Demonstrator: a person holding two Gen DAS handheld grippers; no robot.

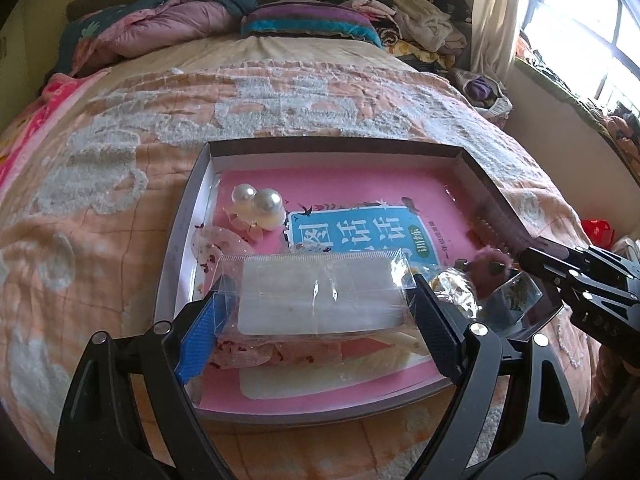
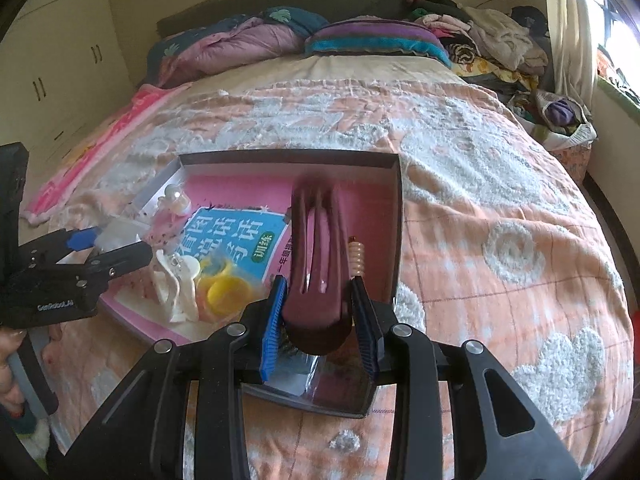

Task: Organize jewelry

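Note:
A shallow grey box lies on the bed, with a pink booklet in it. My left gripper is shut on a clear plastic packet and holds it over the box's near left part. Two big pearl pieces sit at the box's far left. My right gripper is shut on a maroon hair claw clip over the box's right side. A white claw clip and yellow ring-shaped pieces lie in the box beside the left gripper.
The box rests on a peach and white quilt. Pillows and folded blankets lie at the bed's head. A clothes pile and a curtain and window are at the right. White cupboards stand at the left.

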